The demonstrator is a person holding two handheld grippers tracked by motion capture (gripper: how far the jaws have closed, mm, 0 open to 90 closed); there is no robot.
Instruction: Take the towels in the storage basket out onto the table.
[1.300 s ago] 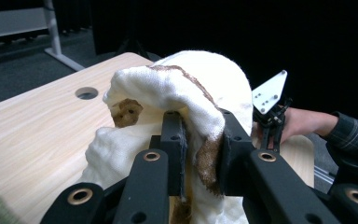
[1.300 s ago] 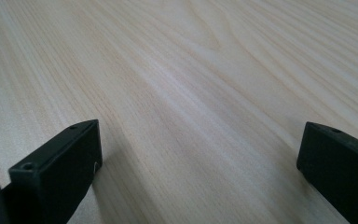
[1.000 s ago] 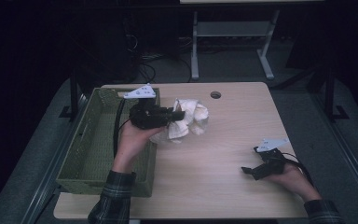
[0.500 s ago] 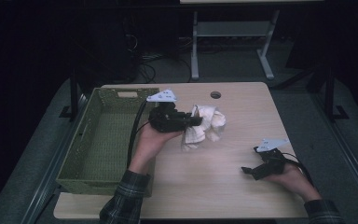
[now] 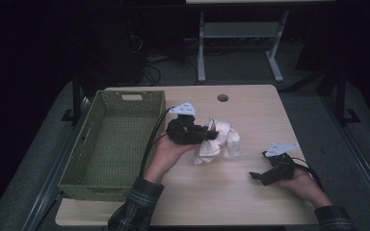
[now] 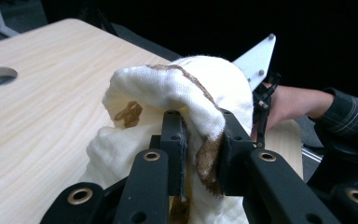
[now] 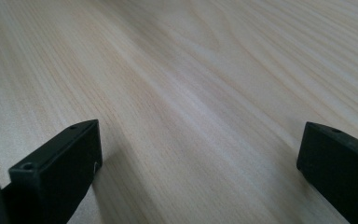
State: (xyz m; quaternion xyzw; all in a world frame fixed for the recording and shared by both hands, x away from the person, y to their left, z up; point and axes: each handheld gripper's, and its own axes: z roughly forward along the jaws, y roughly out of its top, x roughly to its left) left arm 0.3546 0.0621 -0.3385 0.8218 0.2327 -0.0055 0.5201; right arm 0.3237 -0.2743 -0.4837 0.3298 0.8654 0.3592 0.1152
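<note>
Since the cream cloth (image 6: 168, 93) is soft, light and floppy, my left tool (image 6: 198, 140) pinches a bunched, brown-stained fold; the rest sags onto the tabletop (image 5: 250, 110) beside the wicker basket (image 5: 111, 139). My right tool (image 7: 200, 163) rests open, holding nothing.

Right gripper (image 7: 200, 163), black jaws spread wide, low over bare pale wooden table (image 7: 191, 70)

Black two-jaw grippers (image 5: 207, 134) — grey plates, trailing cables (plaid sleeves (image 5: 135, 204)).
</note>
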